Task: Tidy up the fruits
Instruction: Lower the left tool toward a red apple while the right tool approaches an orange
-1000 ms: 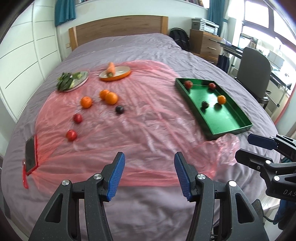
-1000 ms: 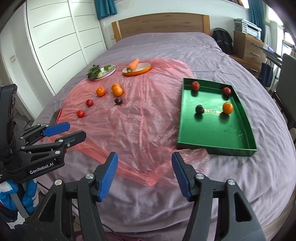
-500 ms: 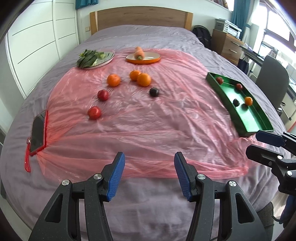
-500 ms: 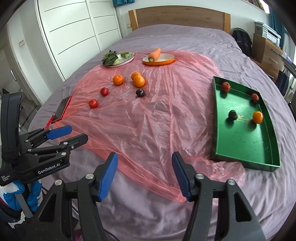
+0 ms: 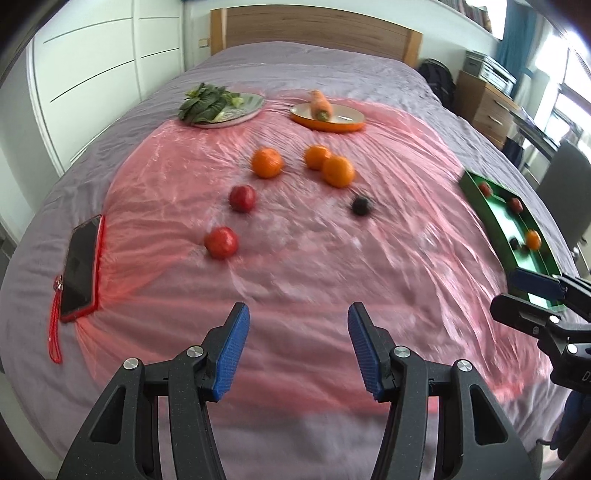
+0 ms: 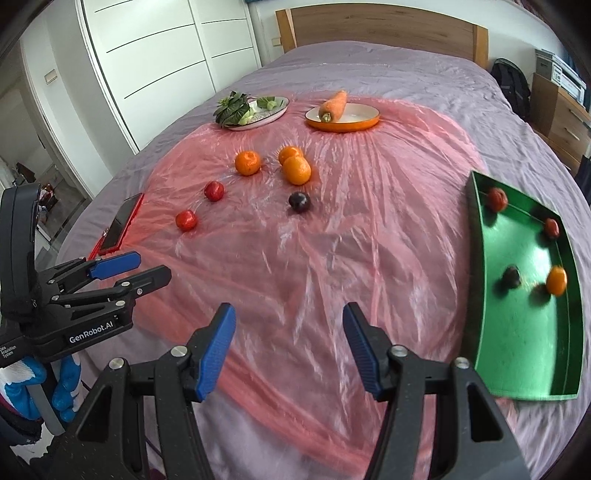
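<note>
Leftmost, white panelled wardrobe doors [image 6: 155, 55] line the wall beside a bed with a wrinkled lilac sheet [image 5: 314, 77] and a wooden headboard [image 5: 314, 26]. Near the sheet's left edge lies a dark phone in a red case [image 5: 79, 264], touching the rim of a crinkled pink plastic sheet [image 5: 314, 258] spread over the bed. On this plastic, from left, sit two red round fruits [image 5: 221, 242], three oranges [image 5: 266, 162] and one dark plum [image 5: 360, 205]. Behind them stand a grey plate of leafy greens [image 5: 221, 107] and an orange dish holding a carrot [image 5: 327, 116]. The left gripper [image 5: 295, 343] hovers over the plastic's near edge, blue-padded jaws spread, holding nothing. The right gripper [image 6: 290, 347] hangs likewise spread and empty. Farther right, a green rectangular tray [image 6: 517, 339] holds two red fruits, a dark plum and an orange. A wooden dresser [image 5: 484, 99] stands beyond.
</note>
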`<action>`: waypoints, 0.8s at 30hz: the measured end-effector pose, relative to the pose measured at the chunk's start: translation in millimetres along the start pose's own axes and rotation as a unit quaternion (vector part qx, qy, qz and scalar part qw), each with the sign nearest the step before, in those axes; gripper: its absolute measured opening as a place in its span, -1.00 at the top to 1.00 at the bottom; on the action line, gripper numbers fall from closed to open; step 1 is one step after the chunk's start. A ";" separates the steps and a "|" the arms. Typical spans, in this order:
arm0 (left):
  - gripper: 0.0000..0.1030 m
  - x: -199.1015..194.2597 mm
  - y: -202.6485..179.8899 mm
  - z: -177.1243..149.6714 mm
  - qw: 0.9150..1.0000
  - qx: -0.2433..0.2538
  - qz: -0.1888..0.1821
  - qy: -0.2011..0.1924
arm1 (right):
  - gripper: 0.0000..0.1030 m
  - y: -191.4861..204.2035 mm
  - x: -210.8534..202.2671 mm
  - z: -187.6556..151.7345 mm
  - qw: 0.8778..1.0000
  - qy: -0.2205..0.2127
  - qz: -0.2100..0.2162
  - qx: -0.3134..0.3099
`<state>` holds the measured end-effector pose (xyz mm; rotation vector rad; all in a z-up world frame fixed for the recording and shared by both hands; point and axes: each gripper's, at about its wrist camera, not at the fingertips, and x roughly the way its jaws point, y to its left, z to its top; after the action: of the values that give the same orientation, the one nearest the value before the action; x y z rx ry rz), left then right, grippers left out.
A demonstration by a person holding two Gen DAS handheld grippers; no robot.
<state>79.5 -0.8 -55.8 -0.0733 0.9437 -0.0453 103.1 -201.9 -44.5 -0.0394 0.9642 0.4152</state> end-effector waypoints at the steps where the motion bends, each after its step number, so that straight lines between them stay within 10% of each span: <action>1: 0.04 3.7 4.2 4.9 1.000 -0.005 0.001 0.000 | -0.85 -0.2 4.6 6.3 1.000 -0.001 0.002 -0.002; 24: 0.04 88.6 70.8 82.1 0.998 -0.063 0.016 0.019 | -0.85 1.6 121.5 125.1 0.998 -0.008 0.038 -0.042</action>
<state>198.5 67.0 -85.2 -0.1734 0.9852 0.0427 261.7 -134.0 -70.0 -0.0763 0.9350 0.5250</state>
